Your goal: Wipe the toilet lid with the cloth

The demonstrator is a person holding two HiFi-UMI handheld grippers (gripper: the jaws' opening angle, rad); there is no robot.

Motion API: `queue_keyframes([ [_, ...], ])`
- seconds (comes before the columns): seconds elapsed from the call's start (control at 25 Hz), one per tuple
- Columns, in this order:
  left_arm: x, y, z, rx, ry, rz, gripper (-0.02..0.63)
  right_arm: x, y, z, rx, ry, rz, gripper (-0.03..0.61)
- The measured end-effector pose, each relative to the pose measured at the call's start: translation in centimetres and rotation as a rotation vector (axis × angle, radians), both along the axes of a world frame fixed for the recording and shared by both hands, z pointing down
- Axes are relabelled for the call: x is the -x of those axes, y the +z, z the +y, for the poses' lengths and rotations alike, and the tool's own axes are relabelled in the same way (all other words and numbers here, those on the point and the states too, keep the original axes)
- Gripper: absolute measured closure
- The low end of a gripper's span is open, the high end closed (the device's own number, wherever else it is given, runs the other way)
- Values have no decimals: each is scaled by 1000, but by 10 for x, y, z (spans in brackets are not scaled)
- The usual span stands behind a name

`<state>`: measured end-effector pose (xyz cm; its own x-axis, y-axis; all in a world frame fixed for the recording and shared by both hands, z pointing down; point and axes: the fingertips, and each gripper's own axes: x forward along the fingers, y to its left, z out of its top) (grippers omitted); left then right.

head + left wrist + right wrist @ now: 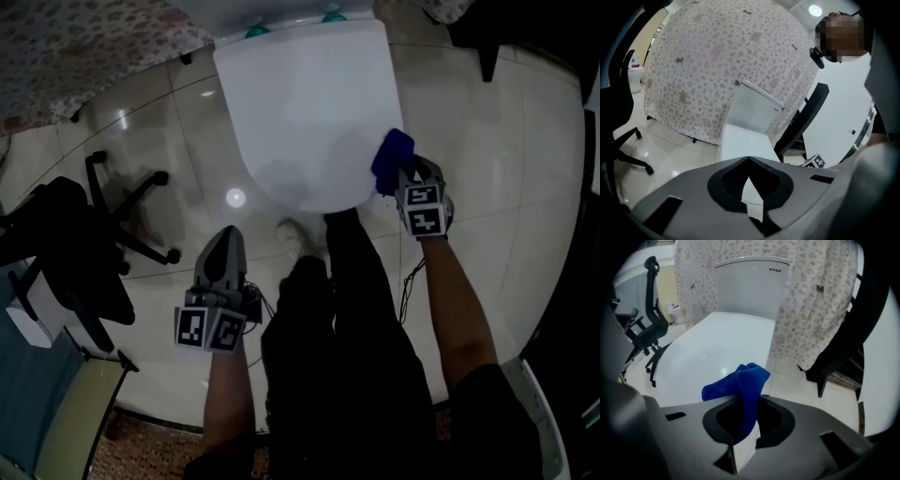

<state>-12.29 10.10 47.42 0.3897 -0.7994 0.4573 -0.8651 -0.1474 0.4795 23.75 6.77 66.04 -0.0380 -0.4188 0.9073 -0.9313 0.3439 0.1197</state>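
The white toilet lid (305, 112) lies closed, its front end toward me; it also fills the middle of the right gripper view (717, 352). A blue cloth (392, 159) hangs at the lid's front right edge, pinched in my right gripper (405, 176), which is shut on it. In the right gripper view the cloth (740, 385) bunches up out of the jaws (743, 401) just above the lid. My left gripper (223, 255) hangs over the floor, left of the lid's front end, shut with nothing in it (749, 159).
A black office chair (84, 234) stands on the tiled floor at the left. A flowered curtain (722, 70) hangs behind the white cistern (752, 284). Dark furniture legs (839, 362) stand right of the toilet. My legs and shoe (323, 300) are in front of the bowl.
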Motion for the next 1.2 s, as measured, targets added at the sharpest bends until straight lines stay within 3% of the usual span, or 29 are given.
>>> queue_keyframes([
  [0.12, 11, -21, 7, -32, -1, -1, 624, -17, -9, 4, 7, 96, 49, 523],
  [0.28, 28, -82, 23, -88, 6, 19, 624, -3, -71, 18, -80, 115, -12, 523],
  [0.48, 62, -195, 47, -188, 6, 28, 624, 6, -238, 37, -360, 201, -140, 523],
  [0.6, 85, -265, 46, -303, -17, 36, 624, -6, -341, 32, -577, 302, -253, 523],
  [0.72, 92, -336, 54, -409, -10, 29, 624, -18, -431, 42, -720, 341, -348, 523],
  [0.84, 95, -391, 75, -487, 10, 0, 624, -22, -510, 59, -840, 312, -410, 523],
  [0.96, 99, -433, 90, -564, -10, -22, 624, -21, -583, 63, -988, 221, -466, 523],
  [1.08, 94, -455, 107, -613, -59, -10, 624, -34, -630, 69, -1087, 160, -509, 523],
  [1.2, 86, -455, 123, -630, -100, -22, 624, -42, -657, 77, -1126, 86, -476, 523],
])
